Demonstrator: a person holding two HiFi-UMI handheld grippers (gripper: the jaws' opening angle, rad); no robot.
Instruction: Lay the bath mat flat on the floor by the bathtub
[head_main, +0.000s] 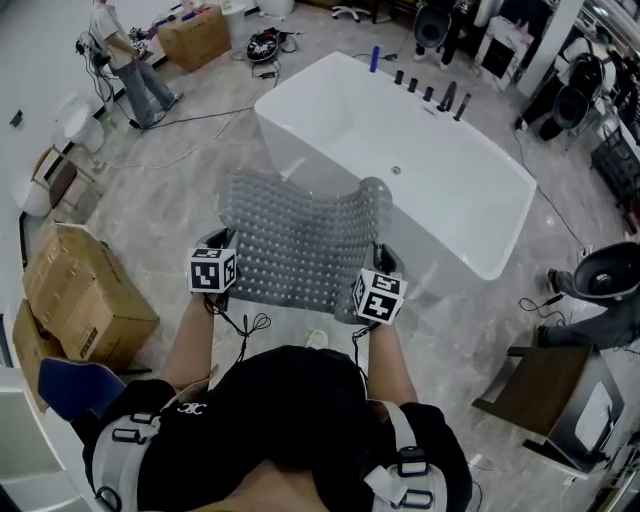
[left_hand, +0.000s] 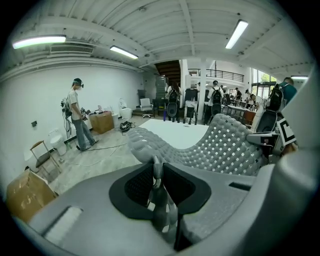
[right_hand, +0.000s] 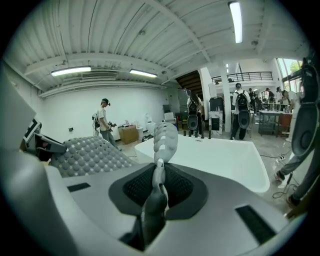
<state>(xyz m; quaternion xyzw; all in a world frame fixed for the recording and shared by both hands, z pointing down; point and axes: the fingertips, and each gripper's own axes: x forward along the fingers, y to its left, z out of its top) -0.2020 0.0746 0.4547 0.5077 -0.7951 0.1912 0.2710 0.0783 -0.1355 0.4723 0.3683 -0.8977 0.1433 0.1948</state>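
Nearest to the camera, at the bottom of the head view, is the dark shirt (head_main: 290, 410) of the person who holds the tools. Above it, the left claw (head_main: 222, 245) and the right claw (head_main: 381, 262) each grip one near corner of the grey bath mat (head_main: 300, 240). The mat hangs in the air in the middle of the frame, spread between the two claws, with its far edge curling up. It is above the grey floor (head_main: 180, 190) and just in front of the white bathtub (head_main: 440, 170), which fills the upper right. A cardboard box (head_main: 85, 300) stands at the left edge.

From the left gripper view, the left claw (left_hand: 156, 175) is closed on the thin edge of the mat, which sweeps away to the right, and the bathtub (left_hand: 175, 131) lies behind it.

From the right gripper view, the right claw (right_hand: 159, 182) pinches the mat edge too, and this edge rises upright at the centre. The rest of the mat (right_hand: 92, 152) lies at the left, the bathtub (right_hand: 225, 160) at the right.
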